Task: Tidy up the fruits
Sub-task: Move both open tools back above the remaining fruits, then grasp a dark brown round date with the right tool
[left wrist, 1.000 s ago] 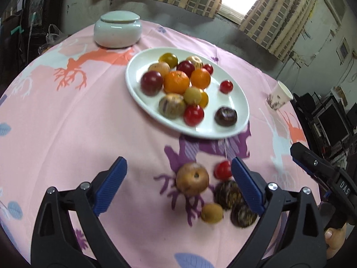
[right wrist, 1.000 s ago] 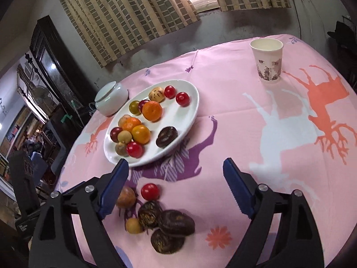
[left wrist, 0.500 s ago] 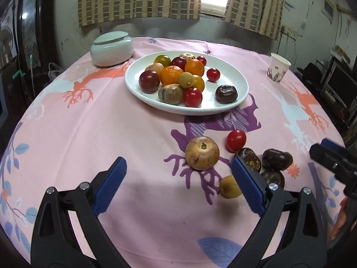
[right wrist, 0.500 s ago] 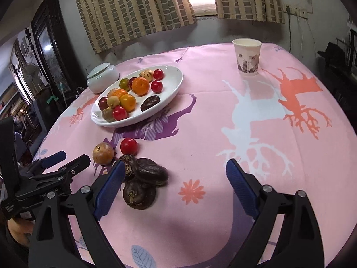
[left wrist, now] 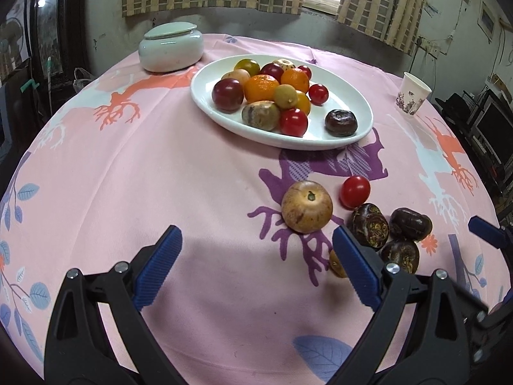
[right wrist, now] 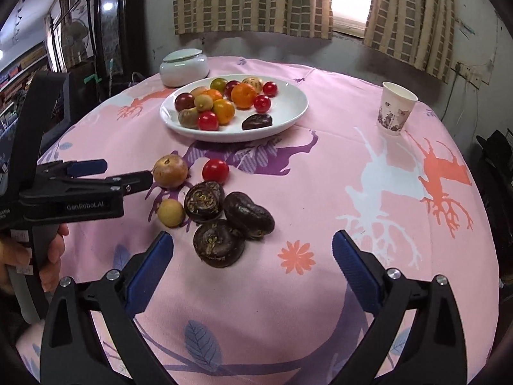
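the white oval plate (left wrist: 359,134) already carries most of the fruit, so i judge the strays on the pink printed tablecloth (left wrist: 160,173) belong there. my left gripper (left wrist: 256,250) is spread wide, empty, near the round tan-skinned fruit (left wrist: 306,206). my right gripper (right wrist: 253,253) gapes empty just beside three dark wrinkled fruits (right wrist: 231,221).

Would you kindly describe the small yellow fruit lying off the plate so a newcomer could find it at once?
Start at the white plate on the pink cloth, then come toward the camera to the loose cluster of six fruits. The yellow fruit sits at its left edge, beside the dark water chestnuts; it is the smallest there and the only pale yellow one.
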Demonstrator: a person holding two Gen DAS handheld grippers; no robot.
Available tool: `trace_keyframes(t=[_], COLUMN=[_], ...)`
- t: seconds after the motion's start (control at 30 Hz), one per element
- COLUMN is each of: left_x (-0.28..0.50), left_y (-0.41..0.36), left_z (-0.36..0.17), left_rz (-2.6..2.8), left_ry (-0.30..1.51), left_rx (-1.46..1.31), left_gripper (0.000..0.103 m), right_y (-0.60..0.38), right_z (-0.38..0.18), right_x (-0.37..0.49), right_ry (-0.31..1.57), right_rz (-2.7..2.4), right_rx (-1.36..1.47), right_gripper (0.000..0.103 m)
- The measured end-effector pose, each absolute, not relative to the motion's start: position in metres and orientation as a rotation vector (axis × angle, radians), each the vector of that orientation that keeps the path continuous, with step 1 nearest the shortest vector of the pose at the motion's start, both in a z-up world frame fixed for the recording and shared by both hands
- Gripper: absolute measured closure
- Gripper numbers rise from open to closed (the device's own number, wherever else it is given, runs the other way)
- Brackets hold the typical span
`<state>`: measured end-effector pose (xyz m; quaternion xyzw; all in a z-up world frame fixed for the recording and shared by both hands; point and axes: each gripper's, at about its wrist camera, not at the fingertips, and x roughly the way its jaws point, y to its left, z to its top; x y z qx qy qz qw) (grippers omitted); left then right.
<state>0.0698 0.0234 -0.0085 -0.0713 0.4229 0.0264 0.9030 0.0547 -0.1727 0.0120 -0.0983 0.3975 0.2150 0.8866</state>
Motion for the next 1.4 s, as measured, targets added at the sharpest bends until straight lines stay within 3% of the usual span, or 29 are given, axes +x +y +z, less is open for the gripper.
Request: trace_keyframes(t=[0.6,0.63,0.7,0.77,1.4], left_x=[0.071,0.071,0.072,0.072,0.074], left_y=[0.019,0.019,0.020,0.020,0.016], left_z=[-0.013,-0.013,-0.013,-0.014,-0.020], left_rz=[0.055,0.055,0.054,0.053,0.082], left_ry=[0.888,0.889,0.892,0.895,0.892], left_rx=[-0.124,-0.124,-0.126,-0.125,-0.071], left_gripper=[0.007,0.007,0.007,0.007,0.007], right_y=[-0.142,-0.140,-0.139,-0.139,-0.157], right_z=[-0.013,-0.013,-0.016,-0.020,0.015], right_x=[0.055,0.056,0.059,0.063,0.048], right_ry=[0.852,0.855,0.883,0.916,0.825], right_rz=[0.456,0.456,0.465,0.470,0.456], right_rx=[-0.282,-0.283,-0.271,-0.253,-0.214], right_gripper=[0.005,0.009,0.044,0.058,0.059])
